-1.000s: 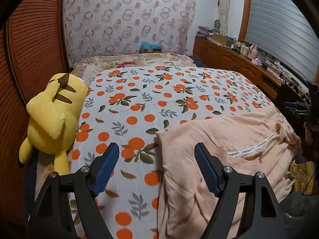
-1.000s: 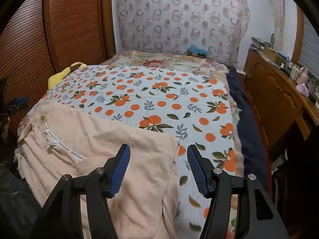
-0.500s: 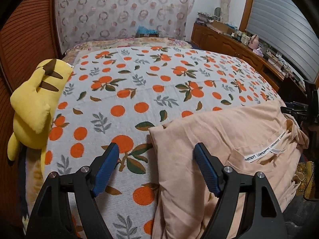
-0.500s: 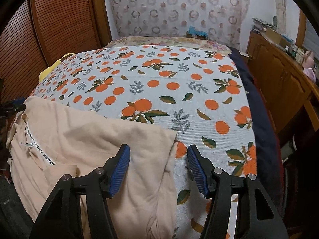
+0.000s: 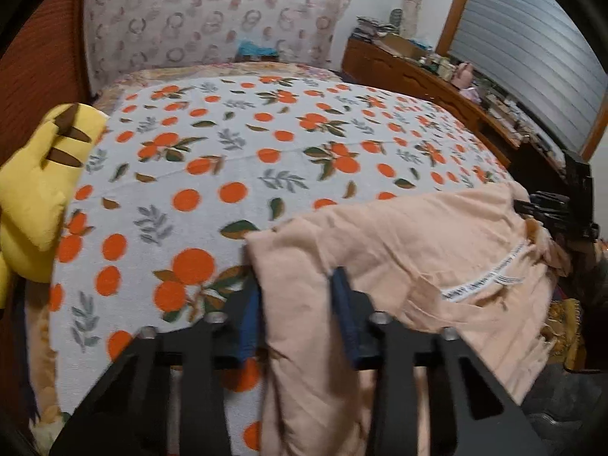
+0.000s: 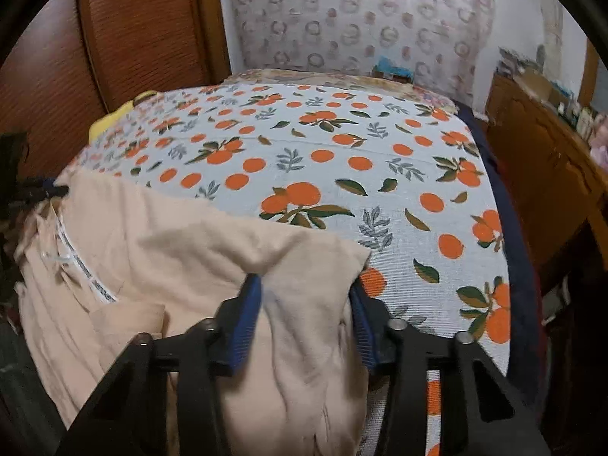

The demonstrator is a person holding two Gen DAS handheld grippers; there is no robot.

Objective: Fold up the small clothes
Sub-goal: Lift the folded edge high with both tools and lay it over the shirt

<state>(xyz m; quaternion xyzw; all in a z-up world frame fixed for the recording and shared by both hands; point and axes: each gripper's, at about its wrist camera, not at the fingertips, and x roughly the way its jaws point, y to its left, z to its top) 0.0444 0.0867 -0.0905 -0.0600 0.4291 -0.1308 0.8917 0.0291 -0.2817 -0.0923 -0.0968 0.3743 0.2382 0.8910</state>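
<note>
A peach garment (image 5: 429,250) with a white printed neck label lies over the near edge of the bed; it also shows in the right wrist view (image 6: 182,250). My left gripper (image 5: 298,311) has its blue-padded fingers narrowed around the garment's left corner fold, with cloth bunched between them. My right gripper (image 6: 307,323) likewise has its fingers narrowed around the garment's right corner, cloth filling the gap. Both corners sit on the orange-print bedspread (image 5: 247,159). The garment's lower part hangs off the bed edge, out of sight.
A yellow plush toy (image 5: 34,190) lies at the bed's left edge. A wooden slatted wardrobe (image 6: 125,38) stands left. A cluttered wooden dresser (image 5: 429,76) runs along the right side. A patterned curtain (image 5: 212,15) hangs behind the bed.
Both grippers moved forward and down onto the garment's corners, and their fingers closed from wide open to narrow around the cloth.
</note>
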